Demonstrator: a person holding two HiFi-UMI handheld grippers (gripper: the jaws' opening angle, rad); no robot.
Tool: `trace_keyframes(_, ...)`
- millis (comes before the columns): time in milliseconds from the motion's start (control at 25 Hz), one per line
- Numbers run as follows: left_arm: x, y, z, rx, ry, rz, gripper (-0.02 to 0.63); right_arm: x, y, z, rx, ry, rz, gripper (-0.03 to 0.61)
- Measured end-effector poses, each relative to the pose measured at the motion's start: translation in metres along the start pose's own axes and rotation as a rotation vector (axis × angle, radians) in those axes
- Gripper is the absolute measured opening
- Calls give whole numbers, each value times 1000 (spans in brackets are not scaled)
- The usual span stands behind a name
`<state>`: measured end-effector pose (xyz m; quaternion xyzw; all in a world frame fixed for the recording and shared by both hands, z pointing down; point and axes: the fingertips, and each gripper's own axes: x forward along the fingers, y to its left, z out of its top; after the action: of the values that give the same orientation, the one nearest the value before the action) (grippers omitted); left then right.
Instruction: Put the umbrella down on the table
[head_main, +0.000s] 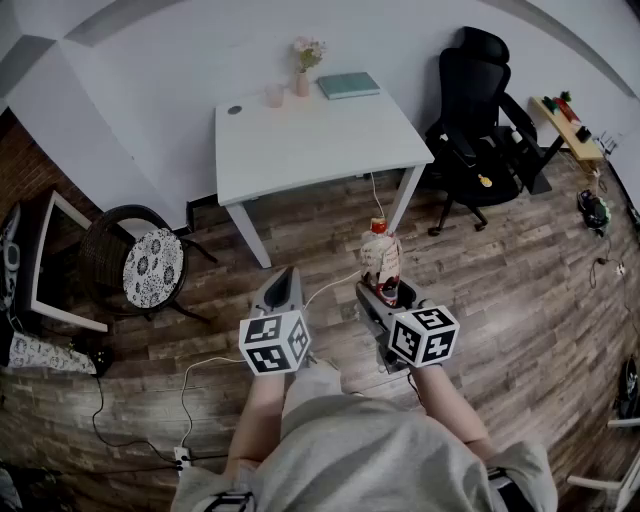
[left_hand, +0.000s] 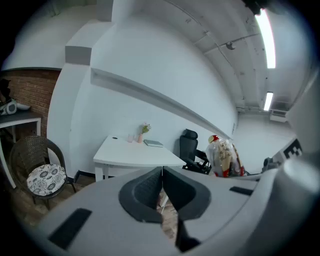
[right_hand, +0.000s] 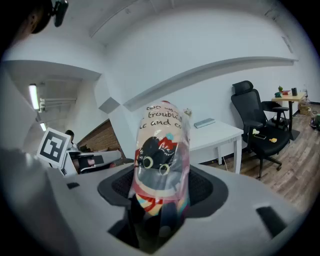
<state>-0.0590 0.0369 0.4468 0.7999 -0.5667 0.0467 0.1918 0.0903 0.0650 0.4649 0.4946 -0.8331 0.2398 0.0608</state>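
Note:
The umbrella (head_main: 381, 262) is folded short inside a clear printed sleeve and stands upright between the pads of my right gripper (head_main: 385, 292), which is shut on its lower part. In the right gripper view the umbrella (right_hand: 161, 165) fills the middle, hiding the gap of the right gripper (right_hand: 160, 190). My left gripper (head_main: 284, 285) hangs beside it to the left, shut with nothing in it; its pads meet in the left gripper view (left_hand: 161, 185). The white table (head_main: 300, 150) stands ahead, beyond both grippers, over the wooden floor.
On the table's far edge are a vase of flowers (head_main: 303, 60), a cup (head_main: 274, 96) and a book (head_main: 348, 85). A black office chair (head_main: 490, 110) stands to its right, a wicker chair with patterned cushion (head_main: 150, 265) to its left. Cables trail on the floor.

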Motion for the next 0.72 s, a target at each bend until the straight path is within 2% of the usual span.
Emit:
trace_keyframes(160, -55, -52, -20, 20, -16, 17, 8, -69, 8, -21, -40, -14, 17, 270)
trace_keyframes(280, -80, -76, -27, 45, -27, 22, 8, -97, 13, -26, -49, -33, 29, 270)
trace_keyframes(720, -107, -104, -45, 55, -9, 20, 8, -138, 14, -34, -53, -53, 37, 270)
